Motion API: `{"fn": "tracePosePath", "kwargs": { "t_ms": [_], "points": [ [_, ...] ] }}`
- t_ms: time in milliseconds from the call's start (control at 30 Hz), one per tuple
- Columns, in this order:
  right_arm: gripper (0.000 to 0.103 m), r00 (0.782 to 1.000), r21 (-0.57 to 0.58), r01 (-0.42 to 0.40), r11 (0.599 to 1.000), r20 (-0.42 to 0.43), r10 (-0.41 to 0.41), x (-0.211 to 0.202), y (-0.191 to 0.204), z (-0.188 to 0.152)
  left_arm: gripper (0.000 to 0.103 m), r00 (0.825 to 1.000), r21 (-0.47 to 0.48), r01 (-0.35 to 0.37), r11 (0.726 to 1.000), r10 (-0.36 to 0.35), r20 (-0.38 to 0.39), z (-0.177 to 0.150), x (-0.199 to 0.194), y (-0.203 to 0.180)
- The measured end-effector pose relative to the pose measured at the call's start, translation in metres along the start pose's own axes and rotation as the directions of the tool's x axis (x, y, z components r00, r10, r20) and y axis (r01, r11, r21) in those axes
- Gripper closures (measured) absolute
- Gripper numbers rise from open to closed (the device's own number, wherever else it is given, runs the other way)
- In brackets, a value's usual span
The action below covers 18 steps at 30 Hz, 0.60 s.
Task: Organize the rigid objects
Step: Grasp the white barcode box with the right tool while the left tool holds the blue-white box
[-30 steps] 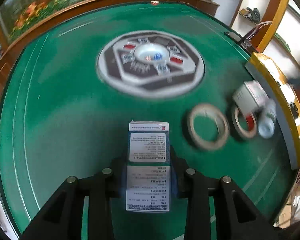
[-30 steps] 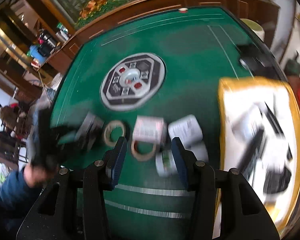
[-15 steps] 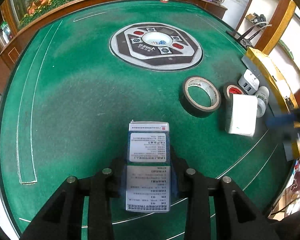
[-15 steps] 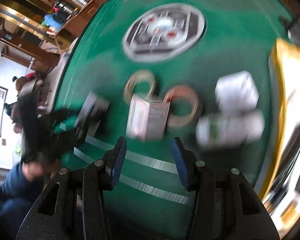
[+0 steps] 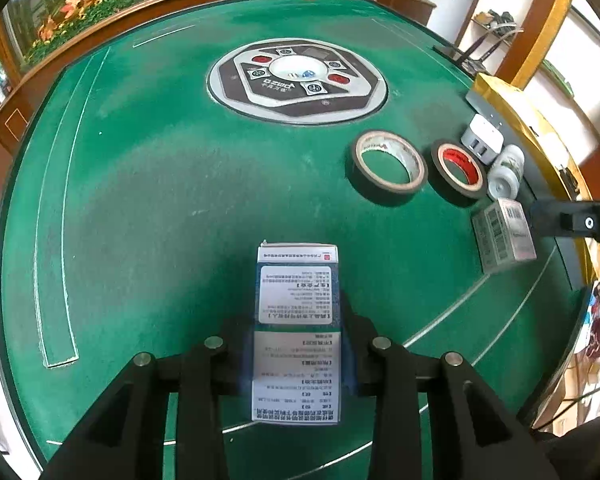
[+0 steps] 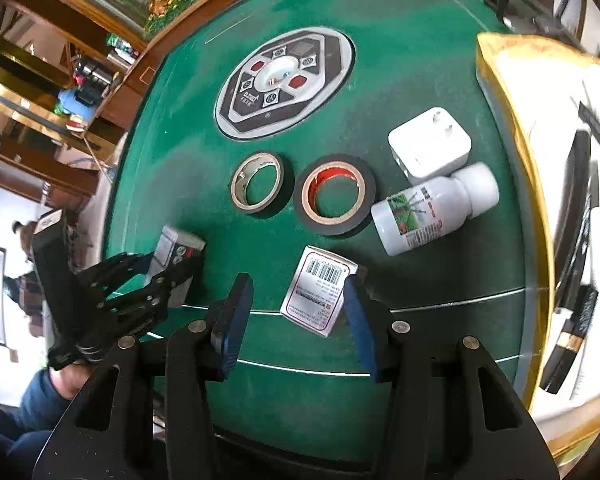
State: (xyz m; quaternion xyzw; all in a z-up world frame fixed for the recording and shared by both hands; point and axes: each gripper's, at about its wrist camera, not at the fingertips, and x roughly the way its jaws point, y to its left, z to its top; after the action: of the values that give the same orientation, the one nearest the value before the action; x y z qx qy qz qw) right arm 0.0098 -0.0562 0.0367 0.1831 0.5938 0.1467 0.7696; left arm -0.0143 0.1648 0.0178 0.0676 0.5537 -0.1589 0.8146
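**Right claw drops over the barcode box**

Swinging down since the blur, the right claw (image 6: 298, 312) now gapes around the small white barcoded carton (image 6: 319, 290) near the worktop's (image 6: 420, 20) front edge, ready to pinch. Left claw (image 5: 298, 344) clamps its blue-and-white printed carton (image 5: 298, 320), awaiting placement.

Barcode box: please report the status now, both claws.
Left claw shut on medicine box. Right claw open around barcode box, not gripping. Tape rolls just beyond.

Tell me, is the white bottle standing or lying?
Lying: the bottle rests on its side on the table, cap on.
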Motion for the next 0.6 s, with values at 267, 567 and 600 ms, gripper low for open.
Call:
{"fn": "tracePosePath", "kwargs": {
  "t_ms": [267,567,600],
  "points": [
    [0.056,0.990,0.045,0.144,0.989,-0.008,-0.144,0.009,0.003,-0.002,0.069,1.000,0.034,0.004,0.999,-0.005,0.010,-0.007,-0.003,0.001],
    [0.063,0.984,0.099,0.179,0.979,-0.031,-0.176,0.020,-0.002,-0.014,0.069,0.999,0.059,0.027,0.998,-0.029,0.032,-0.009,-0.007,-0.007],
    [0.063,0.985,0.103,0.171,0.980,-0.021,-0.169,0.016,-0.004,-0.016,0.069,0.999,0.061,0.032,0.998,-0.034,0.036,-0.008,-0.008,-0.008]
  ]
}}
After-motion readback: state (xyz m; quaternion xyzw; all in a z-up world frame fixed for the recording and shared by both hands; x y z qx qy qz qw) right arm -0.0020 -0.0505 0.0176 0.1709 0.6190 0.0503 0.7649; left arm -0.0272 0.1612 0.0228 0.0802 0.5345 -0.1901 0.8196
